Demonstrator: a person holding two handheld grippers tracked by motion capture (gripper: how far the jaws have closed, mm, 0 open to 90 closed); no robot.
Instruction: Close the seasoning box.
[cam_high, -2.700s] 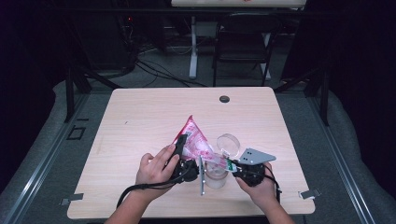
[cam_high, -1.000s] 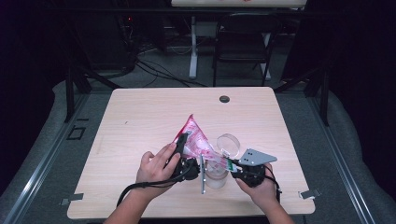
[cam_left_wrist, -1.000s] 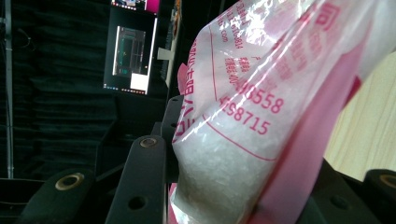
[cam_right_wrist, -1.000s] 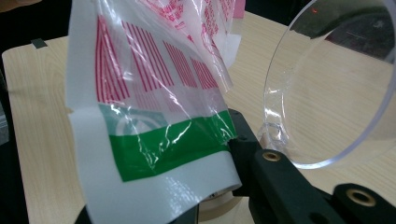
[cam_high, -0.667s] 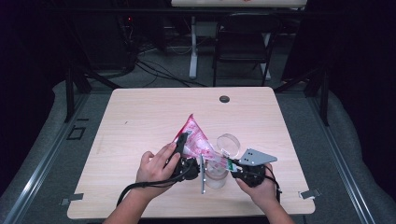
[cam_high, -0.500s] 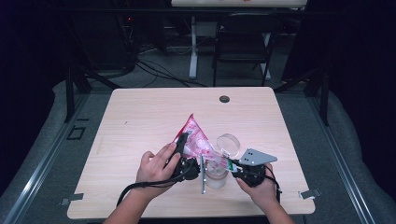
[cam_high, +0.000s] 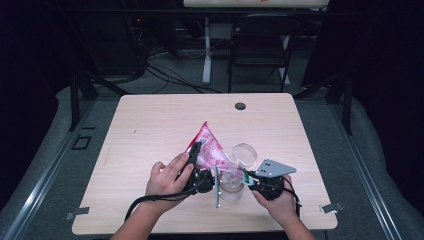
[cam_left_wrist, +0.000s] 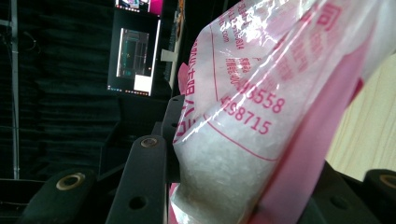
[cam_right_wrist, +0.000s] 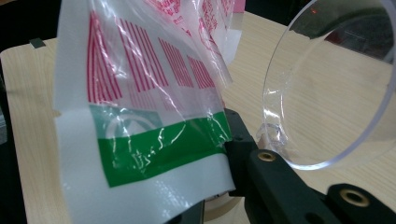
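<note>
Holding a pink and white plastic bag (cam_high: 210, 150) above the near middle of the table (cam_high: 150, 125), raised to a peak toward the far side. Clamped on the bag's left part by the left gripper (cam_high: 195, 160), with white grains inside the plastic and pink printed digits visible between the black jaws in the left gripper view (bag (cam_left_wrist: 261, 116) pressing against both jaws there). Pinched at its green and white edge (cam_right_wrist: 154, 154) by the right gripper (cam_high: 252, 177), jaws having just closed further, plastic caught between them in the right gripper view. Standing right under the bag's lower end, a clear jar (cam_high: 231, 187), close between the two hands near the table's front edge. Tilted up just beyond the right gripper, a round clear lid (cam_high: 244, 154) (whether hinged to the jar or loose, cannot tell). Set near the far edge, well apart from everything, a small dark round cap (cam_high: 240, 106) in the tabletop. Trailing from the left gripper toward the front edge, a black cable (cam_high: 150, 200).
</note>
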